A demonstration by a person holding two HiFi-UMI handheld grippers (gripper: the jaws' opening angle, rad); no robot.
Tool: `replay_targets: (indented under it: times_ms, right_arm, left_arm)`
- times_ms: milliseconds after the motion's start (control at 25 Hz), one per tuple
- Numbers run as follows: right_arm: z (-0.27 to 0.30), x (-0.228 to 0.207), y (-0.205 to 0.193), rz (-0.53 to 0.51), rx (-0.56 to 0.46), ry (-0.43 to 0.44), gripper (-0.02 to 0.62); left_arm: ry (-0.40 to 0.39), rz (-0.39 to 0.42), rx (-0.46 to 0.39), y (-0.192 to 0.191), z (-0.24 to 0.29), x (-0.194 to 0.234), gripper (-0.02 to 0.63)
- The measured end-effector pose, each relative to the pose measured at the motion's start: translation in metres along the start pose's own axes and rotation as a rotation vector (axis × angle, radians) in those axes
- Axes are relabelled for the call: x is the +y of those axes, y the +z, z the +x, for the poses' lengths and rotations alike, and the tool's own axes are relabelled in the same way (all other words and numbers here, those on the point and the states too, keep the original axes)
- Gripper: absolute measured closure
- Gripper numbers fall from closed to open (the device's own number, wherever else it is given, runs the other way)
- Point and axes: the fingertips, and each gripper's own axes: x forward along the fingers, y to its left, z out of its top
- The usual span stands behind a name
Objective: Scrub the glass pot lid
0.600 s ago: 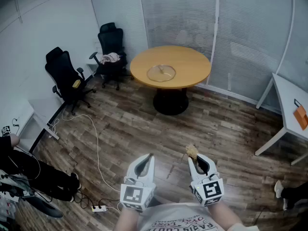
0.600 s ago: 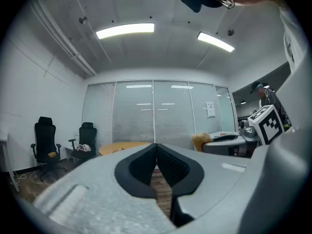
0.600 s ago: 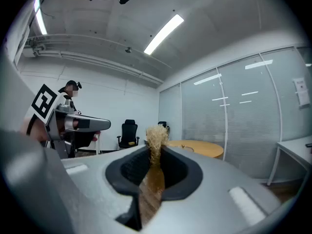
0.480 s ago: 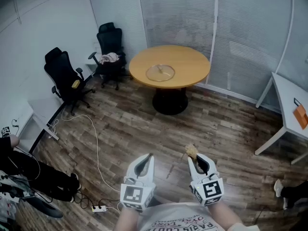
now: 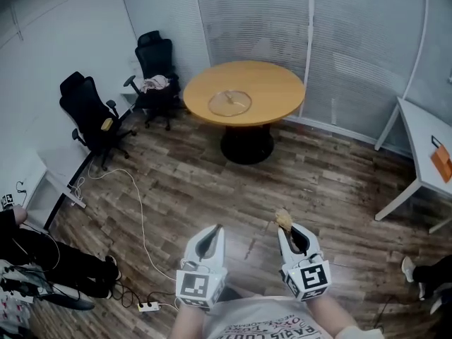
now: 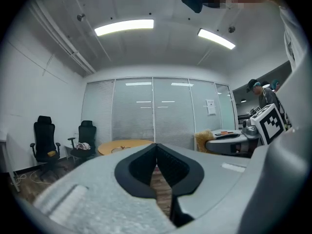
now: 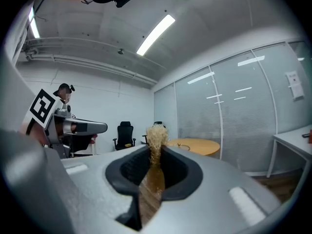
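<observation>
Table (image 5: 275, 83) drifted slightly up-left in head view. We find right gripper (image 5: 287, 230) clamped on brush (image 5: 282, 218), bristles forward for scrubbing; left gripper (image 5: 217, 230) jaws together, nothing held. Lid (image 5: 229, 102) lies on table, upper centre, well apart.

Grey left gripper (image 5: 219, 227) and right gripper (image 5: 282, 227), black-and-white marker cubes (image 5: 195, 286); white, seemingly printed shirt (image 5: 263, 328).

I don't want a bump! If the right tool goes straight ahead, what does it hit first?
Probably the round table, far off; nothing nearer shows before the right tool and its brush.
</observation>
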Motion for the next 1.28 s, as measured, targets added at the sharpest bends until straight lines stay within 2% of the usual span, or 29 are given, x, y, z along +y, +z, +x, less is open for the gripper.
replay_targets:
  times_ms: [240,400,560,800,1000,1120,1280]
  right_arm:
    - [0.016,-0.014,-0.015,0.026,0.042,-0.028,0.534]
    - [0.048,-0.024,-0.024,0.044,0.059,-0.073,0.534]
    - [0.093,-0.033,-0.024,0.051,0.07,-0.112,0.534]
    - [0.186,-0.033,-0.013,0.068,0.075,-0.177,0.534]
    - [0.275,-0.029,0.001,0.082,0.066,-0.243,0.534]
    - [0.322,-0.02,0.003,0.078,0.081,-0.256,0.534]
    - [0.372,-0.018,0.002,0.076,0.094,-0.259,0.534]
  left_arm:
    - [0.006,-0.036,0.027,-0.014,0.02,0.014,0.598]
    - [0.011,-0.056,0.04,-0.026,0.046,0.044,0.598]
    - [-0.029,-0.061,0.051,-0.031,0.082,0.075,0.598]
    - [-0.102,-0.044,0.072,-0.028,0.148,0.151,0.598]
    - [-0.151,-0.035,0.046,-0.018,0.202,0.232,0.598]
    - [-0.161,-0.061,0.063,-0.02,0.227,0.278,0.598]
    - [-0.16,-0.093,0.095,-0.026,0.259,0.319,0.598]
